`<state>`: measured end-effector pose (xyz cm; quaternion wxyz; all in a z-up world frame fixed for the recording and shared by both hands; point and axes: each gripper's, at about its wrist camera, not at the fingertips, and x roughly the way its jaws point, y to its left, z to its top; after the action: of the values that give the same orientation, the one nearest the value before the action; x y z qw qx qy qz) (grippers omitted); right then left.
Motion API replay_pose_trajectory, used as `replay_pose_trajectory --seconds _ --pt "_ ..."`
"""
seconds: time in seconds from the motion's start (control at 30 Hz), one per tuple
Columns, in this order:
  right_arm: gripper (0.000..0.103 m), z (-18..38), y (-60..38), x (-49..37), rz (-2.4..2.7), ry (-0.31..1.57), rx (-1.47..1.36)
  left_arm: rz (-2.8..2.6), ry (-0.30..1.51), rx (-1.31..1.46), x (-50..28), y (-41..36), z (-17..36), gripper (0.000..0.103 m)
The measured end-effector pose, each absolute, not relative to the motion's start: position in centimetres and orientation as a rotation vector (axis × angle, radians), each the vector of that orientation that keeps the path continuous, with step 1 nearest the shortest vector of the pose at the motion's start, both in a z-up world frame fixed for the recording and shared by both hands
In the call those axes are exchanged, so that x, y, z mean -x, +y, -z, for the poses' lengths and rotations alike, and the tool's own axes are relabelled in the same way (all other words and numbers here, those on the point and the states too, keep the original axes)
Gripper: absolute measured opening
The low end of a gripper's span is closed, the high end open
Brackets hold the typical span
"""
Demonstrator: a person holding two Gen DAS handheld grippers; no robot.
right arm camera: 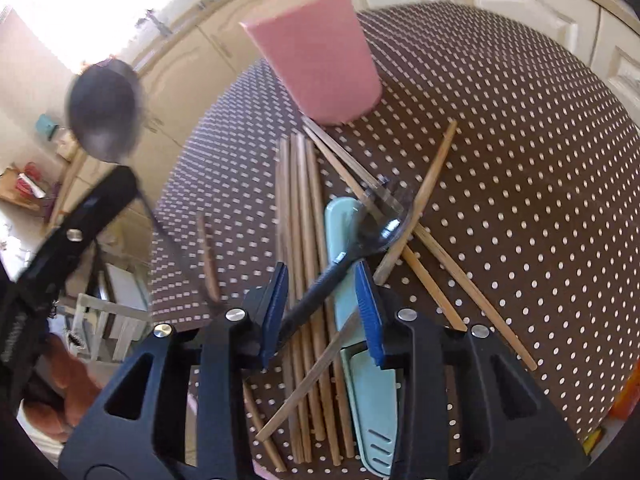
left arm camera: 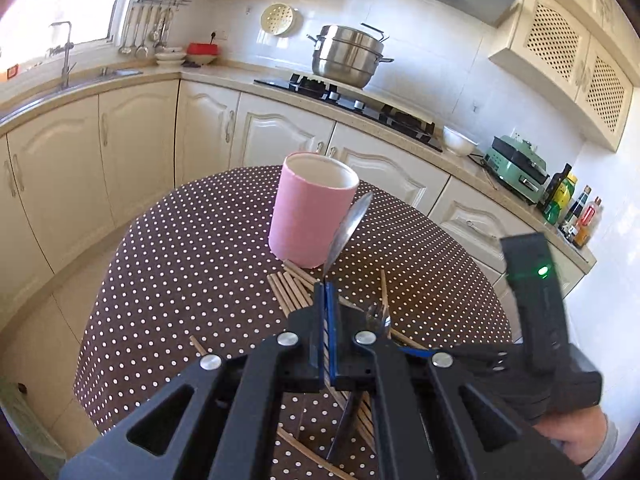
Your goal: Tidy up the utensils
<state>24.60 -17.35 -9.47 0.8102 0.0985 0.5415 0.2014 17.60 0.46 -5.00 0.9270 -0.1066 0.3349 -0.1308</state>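
1. Nearest the lens in the right wrist view: right gripper (right arm camera: 322,300), jaws partly open, blue pads either side of a black-handled utensil (right arm camera: 320,290). The pads do not visibly press on the handle; nothing held.
2. That utensil lies slantwise between the jaws, its shiny metal head ahead and to the right of the fingertips, resting on a pale green knife sheath (right arm camera: 362,364).
3. The sheath runs lengthwise under the right gripper, among a bundle of wooden chopsticks (right arm camera: 298,208) lying straight ahead; loose ones cross at angles to the right.
4. Left gripper (left arm camera: 325,292): jaws shut tight on the handle of a metal spoon (left arm camera: 348,226). The spoon's bowl sticks up and forward beyond the fingertips, tilted right.
5. Pink cup (left arm camera: 312,208) stands upright on the tabletop (left arm camera: 192,248), just ahead of the left gripper's tips and slightly left of the spoon bowl; its white inside is visible from above.
6. Brown cloth with white dots covers the tabletop.
7. More chopsticks lie below and ahead of the left gripper, by the cup's base.
8. A hand (left arm camera: 576,436) on the right gripper's grip shows at the lower right of the left wrist view.
9. In the right wrist view the left gripper with the spoon appears far left, blurred.
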Motion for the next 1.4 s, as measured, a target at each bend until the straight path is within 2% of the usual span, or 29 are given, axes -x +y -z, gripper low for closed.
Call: replay_pose_trajectory --seconds 0.1,0.27,0.43,0.53,0.73,0.93,1.4 --pt "0.034 10.2 -17.0 -25.1 -0.392 1.169 -0.211 0.265 0.704 0.24 -18.2 0.9 5.6 0.001" --pt "0.022 11.0 -15.9 -26.2 -0.353 1.151 -0.168 0.278 0.714 0.246 -19.1 0.8 6.4 0.001" --pt "0.02 10.7 -15.7 -26.8 -0.366 1.138 -0.185 0.289 0.714 0.258 -19.5 0.7 6.7 0.001" --pt "0.012 10.3 -16.4 -27.1 -0.377 1.123 -0.195 0.299 0.7 0.267 -19.6 0.9 6.7 0.001" --pt "0.007 9.0 -18.5 -28.2 -0.399 1.085 -0.198 0.322 0.673 0.272 -19.5 0.7 6.3 0.001" --pt "0.005 8.7 -19.8 -28.6 -0.44 1.047 -0.215 0.34 0.655 0.296 -20.0 0.7 5.8 0.001" --pt "0.004 2.3 -23.6 -28.4 -0.54 0.736 -0.257 0.374 0.54 0.298 -20.2 0.6 2.6 0.001"
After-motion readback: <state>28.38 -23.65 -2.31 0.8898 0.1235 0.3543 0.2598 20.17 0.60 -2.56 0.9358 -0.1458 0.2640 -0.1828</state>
